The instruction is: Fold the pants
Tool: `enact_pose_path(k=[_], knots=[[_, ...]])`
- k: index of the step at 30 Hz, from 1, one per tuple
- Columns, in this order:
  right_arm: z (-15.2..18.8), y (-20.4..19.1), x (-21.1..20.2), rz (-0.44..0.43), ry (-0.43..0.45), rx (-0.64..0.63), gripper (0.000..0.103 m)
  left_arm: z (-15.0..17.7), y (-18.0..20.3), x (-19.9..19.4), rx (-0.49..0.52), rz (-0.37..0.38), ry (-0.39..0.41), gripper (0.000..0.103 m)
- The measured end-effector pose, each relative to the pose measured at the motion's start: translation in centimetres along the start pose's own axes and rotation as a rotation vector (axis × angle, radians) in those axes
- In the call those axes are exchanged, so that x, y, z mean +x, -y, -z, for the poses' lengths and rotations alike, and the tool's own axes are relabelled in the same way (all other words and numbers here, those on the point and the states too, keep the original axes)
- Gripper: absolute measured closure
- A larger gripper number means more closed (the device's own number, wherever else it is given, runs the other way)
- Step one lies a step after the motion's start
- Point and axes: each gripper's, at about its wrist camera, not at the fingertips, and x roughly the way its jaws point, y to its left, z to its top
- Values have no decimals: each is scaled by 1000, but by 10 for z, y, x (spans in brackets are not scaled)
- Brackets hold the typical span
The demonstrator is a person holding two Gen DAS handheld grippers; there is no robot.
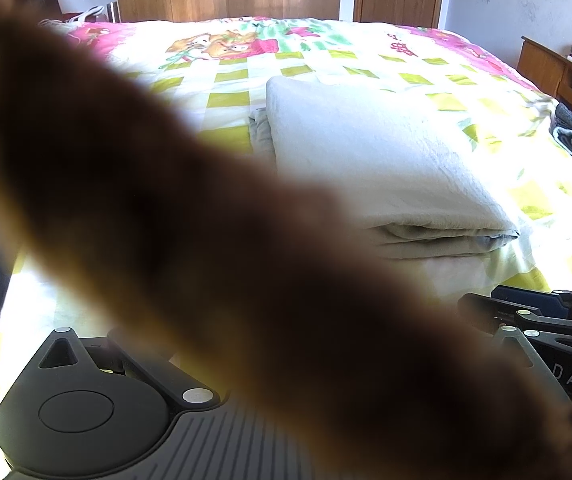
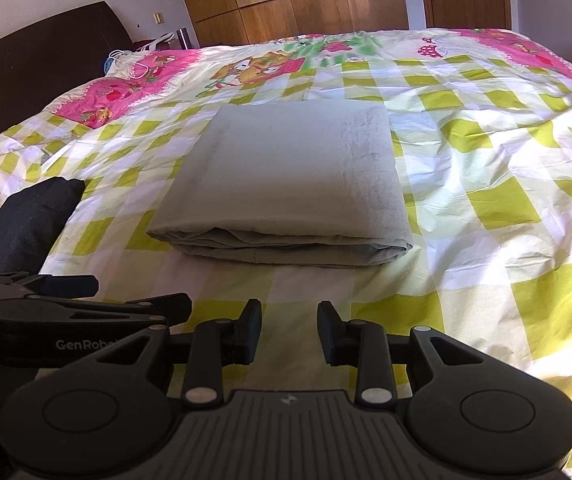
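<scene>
The right gripper point(image 2: 289, 330), jaws parted on nothing, hangs short of the grey-green folded pants point(image 2: 286, 188) lying mid-bed point(image 2: 486, 200) near its front edge, so folding looks finished and withdrawing remains; the left gripper's point(image 2: 85, 308) jaws I cannot tell.

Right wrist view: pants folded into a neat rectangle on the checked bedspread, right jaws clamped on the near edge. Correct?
Not quite. The right gripper has its jaws open and empty, short of the pants. The right wrist view shows bare bedspread between them. The pants are folded into a neat rectangle, as you said.
</scene>
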Motion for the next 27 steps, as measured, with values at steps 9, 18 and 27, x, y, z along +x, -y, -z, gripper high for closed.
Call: enact_pose_path(k=[9, 18, 27], knots=[[0, 0, 1, 4, -2, -1, 59, 1, 0, 1, -6, 1, -7, 2], [1, 1, 1, 4, -7, 1, 59, 1, 0, 2, -8, 2, -11, 2], [1, -3, 2, 36, -11, -12, 59, 1, 1, 4, -6, -4, -18, 2]])
